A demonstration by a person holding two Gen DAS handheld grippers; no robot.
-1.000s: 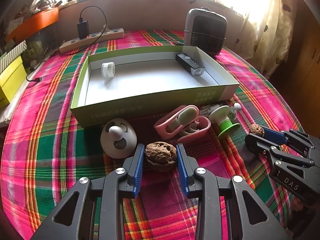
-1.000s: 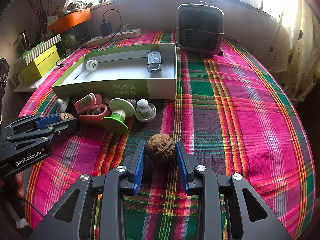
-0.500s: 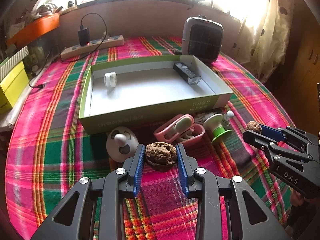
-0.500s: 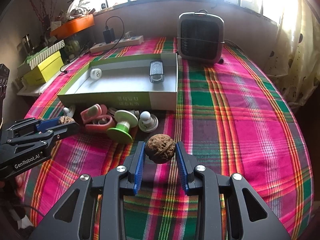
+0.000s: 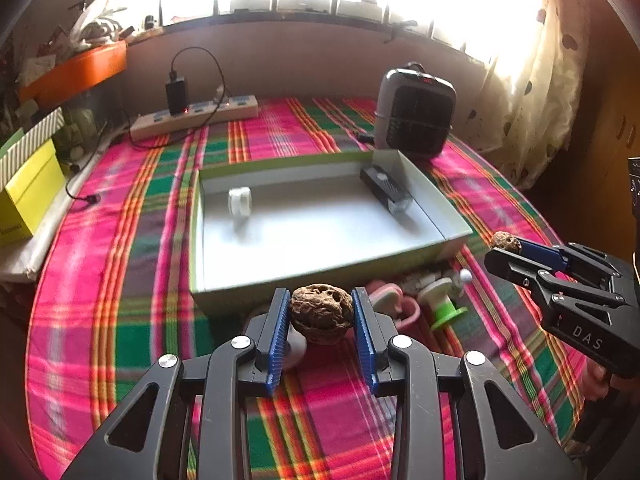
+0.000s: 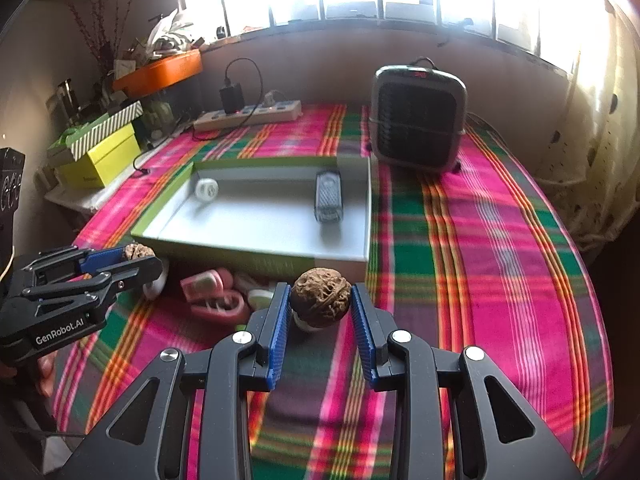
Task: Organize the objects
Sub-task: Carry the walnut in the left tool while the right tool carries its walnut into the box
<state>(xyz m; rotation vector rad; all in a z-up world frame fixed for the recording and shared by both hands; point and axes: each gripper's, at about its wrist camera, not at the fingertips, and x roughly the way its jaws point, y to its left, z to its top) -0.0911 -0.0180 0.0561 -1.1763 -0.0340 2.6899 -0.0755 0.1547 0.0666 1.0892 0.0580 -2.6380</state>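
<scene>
Two black hand-held grippers with blue ribbed pads

The left gripper (image 5: 322,332) and right gripper (image 6: 321,322) are built alike: black plastic linkage arms with triangular cut-outs, joined by round silver screws, each finger faced with a ribbed blue pad (image 5: 279,336). White lettering "GenRobot.AI" is printed on the left gripper's side, and "DAS" on the right gripper's. Fingertips (image 6: 45,372) are glimpsed beneath the left gripper's body.

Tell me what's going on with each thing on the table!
Left gripper: shut on a walnut.
Right gripper: shut on another walnut.
Box: open, holding a white roll and a black gadget.
Charger: plugged into the power strip.
</scene>
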